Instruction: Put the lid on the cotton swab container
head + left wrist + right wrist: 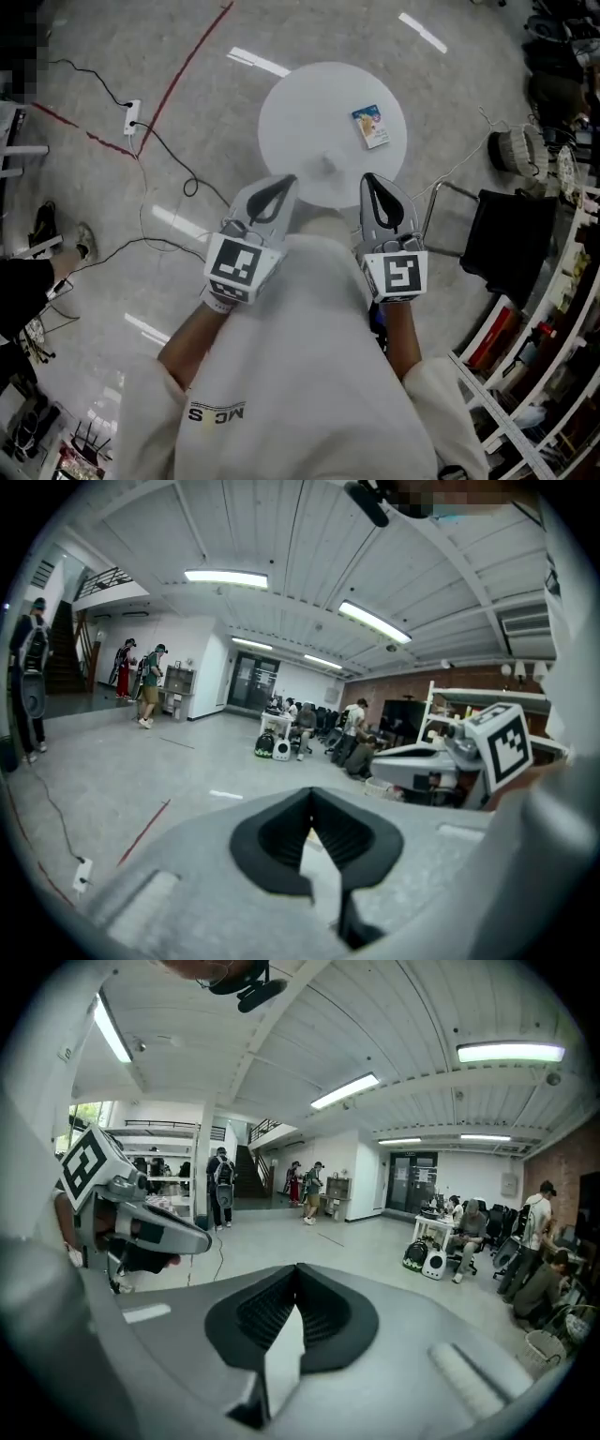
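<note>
On the round white table (300, 112) ahead of me lies a small blue-and-white cotton swab container (371, 126), towards the table's right side. A faint pale thing (325, 167) sits near the table's front edge; I cannot tell what it is. My left gripper (286, 180) and right gripper (368, 178) are held side by side at chest height, pointing at the table and well short of the container. Both are shut and empty, with their tips meeting at the left gripper (312, 794) and the right gripper (298, 1269). Both gripper views look level across the room, so the table is hidden there.
A power strip (131, 116) and black cables trail over the floor at the left, beside a red floor line (187, 66). A black chair (511, 239) and shelving (553, 337) stand at the right. Several people stand and sit far off in the room.
</note>
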